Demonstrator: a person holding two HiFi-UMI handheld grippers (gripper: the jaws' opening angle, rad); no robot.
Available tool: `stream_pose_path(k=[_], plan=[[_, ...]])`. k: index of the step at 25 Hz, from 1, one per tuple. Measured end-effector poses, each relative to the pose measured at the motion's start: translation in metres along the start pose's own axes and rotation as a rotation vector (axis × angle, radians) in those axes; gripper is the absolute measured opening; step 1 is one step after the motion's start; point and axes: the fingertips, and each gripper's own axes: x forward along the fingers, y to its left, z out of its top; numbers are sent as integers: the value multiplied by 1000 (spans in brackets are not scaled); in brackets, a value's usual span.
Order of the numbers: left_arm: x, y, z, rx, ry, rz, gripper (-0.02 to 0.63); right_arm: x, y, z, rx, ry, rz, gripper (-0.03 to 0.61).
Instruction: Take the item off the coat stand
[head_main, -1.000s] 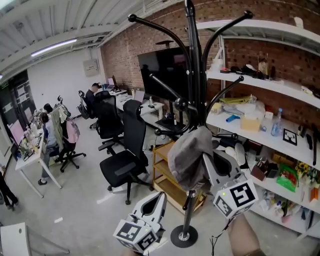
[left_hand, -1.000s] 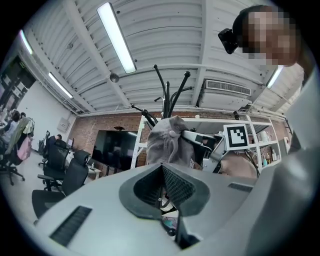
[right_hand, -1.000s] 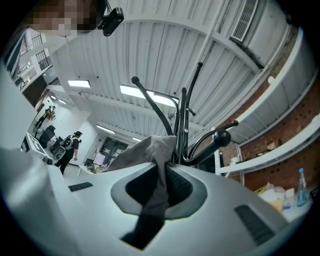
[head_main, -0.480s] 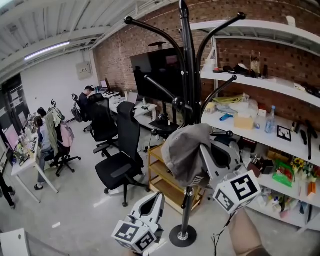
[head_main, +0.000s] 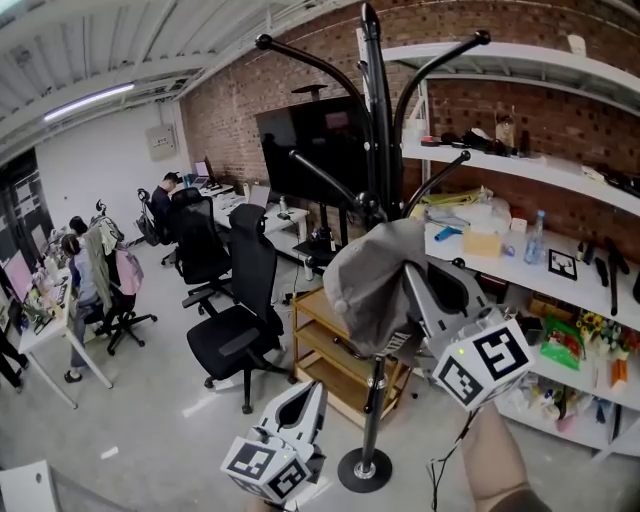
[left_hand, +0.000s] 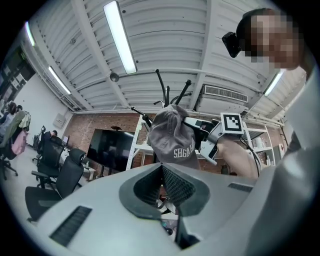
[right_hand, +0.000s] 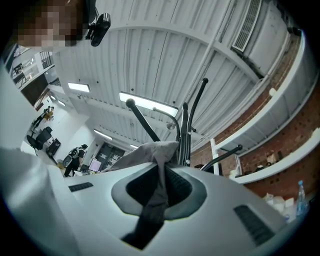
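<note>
A grey cap (head_main: 372, 285) with white lettering hangs in front of the pole of the black coat stand (head_main: 378, 150), below its curved upper arms. My right gripper (head_main: 413, 288) is shut on the cap's fabric (right_hand: 150, 152). Its jaws have just been closing on that cloth, which runs down between the pads. Whether the cap still rests on a hook is hidden. My left gripper (head_main: 312, 395) hangs lower and to the left, shut and empty. In the left gripper view, the cap (left_hand: 172, 140) and right gripper (left_hand: 210, 137) show above its own jaws.
The stand's round base (head_main: 365, 470) sits on the concrete floor. White wall shelves (head_main: 520, 170) with clutter run along the brick wall at right. A low wooden rack (head_main: 320, 335) and black office chairs (head_main: 240, 320) stand behind. People sit at desks (head_main: 45, 335) far left.
The right gripper has risen with the cap, which now sits higher against the stand's pole. The left gripper has stayed where it was.
</note>
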Motion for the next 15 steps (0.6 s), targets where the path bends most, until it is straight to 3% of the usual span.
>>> stream_pose_path(k=[9,15], plan=[[-1,-6,12,-9,-18,-18,6,0,-3,41,4,-65,9,35],[-5,-7,15,-29,-27,-20,6,-3,0,40,-4,-58,5,35]])
